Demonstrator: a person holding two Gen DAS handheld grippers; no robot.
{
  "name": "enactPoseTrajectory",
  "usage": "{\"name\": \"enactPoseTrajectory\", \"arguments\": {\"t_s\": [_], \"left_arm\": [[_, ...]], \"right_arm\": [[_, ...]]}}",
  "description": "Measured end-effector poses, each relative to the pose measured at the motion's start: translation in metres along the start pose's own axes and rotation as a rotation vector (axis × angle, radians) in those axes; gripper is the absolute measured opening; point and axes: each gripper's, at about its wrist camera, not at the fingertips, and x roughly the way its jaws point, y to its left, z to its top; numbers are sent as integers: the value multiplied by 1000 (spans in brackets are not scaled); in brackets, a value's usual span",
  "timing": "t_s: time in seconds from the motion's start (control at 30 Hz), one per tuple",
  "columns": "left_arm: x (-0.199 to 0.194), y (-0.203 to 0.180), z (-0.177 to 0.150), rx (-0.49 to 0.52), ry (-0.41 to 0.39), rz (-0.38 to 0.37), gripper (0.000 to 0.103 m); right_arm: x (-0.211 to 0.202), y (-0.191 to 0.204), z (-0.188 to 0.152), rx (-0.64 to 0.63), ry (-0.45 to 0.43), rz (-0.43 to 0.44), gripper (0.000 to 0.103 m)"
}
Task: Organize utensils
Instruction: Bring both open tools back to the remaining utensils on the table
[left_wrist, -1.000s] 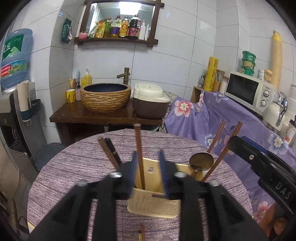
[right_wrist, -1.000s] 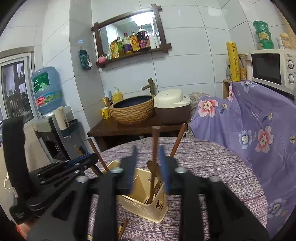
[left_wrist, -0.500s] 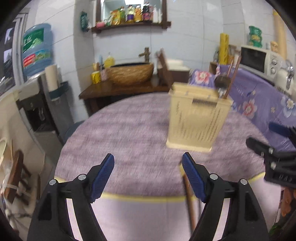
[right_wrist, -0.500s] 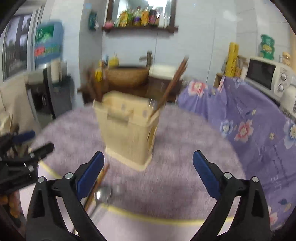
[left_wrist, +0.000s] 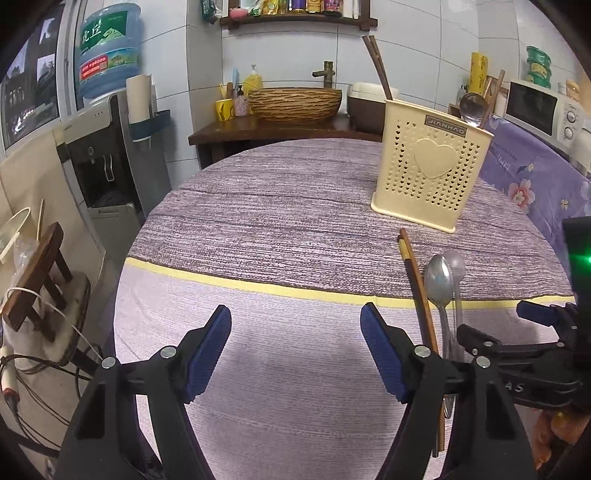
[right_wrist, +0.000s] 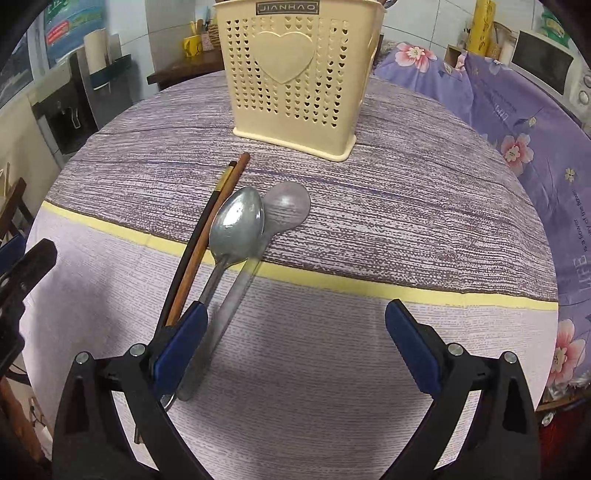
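A round table (left_wrist: 280, 206) with a purple striped cloth fills both views. A cream plastic holder (left_wrist: 430, 170) with a heart on its front stands upright toward the far side; chopsticks and a spoon (left_wrist: 472, 107) poke up out of it.

On the cloth in front of the holder lie four loose utensils, side by side and pointing toward it: two chopsticks (right_wrist: 207, 229), one dark and one brown, a metal spoon (right_wrist: 236, 225) just right of them, and a clear spoon (right_wrist: 286, 208) touching the metal one's bowl.

The left gripper (left_wrist: 295, 354) hovers over bare cloth left of the utensils, jaws apart and closing slightly, with nothing between them. The right gripper (right_wrist: 293, 345) hangs over the spoon handles, jaws spread wide; its left finger seems to sit over the handles, though contact is hard to judge.
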Motion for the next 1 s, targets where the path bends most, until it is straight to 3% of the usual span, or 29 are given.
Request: {"name": "enactPoseTrajectory", "arguments": {"t_s": [0.37, 0.57, 0.7, 0.9, 1.0], "left_arm": [[1, 0, -4, -5, 12, -10, 72], [4, -1, -6, -6, 27, -18, 72], [8, -10, -7, 9, 44, -50, 72], [17, -31, -7, 34, 91, -118, 60], [25, -39, -8, 35, 125, -174, 53]], "right_arm": [[7, 9, 9, -31, 36, -47, 97], [-1, -13, 1, -87, 77, -84, 97], [-3, -37, -3, -34, 84, -53, 97], [-5, -48, -14, 44, 15, 43, 97], [-3, -51, -19, 70, -1, 30, 97]]}}
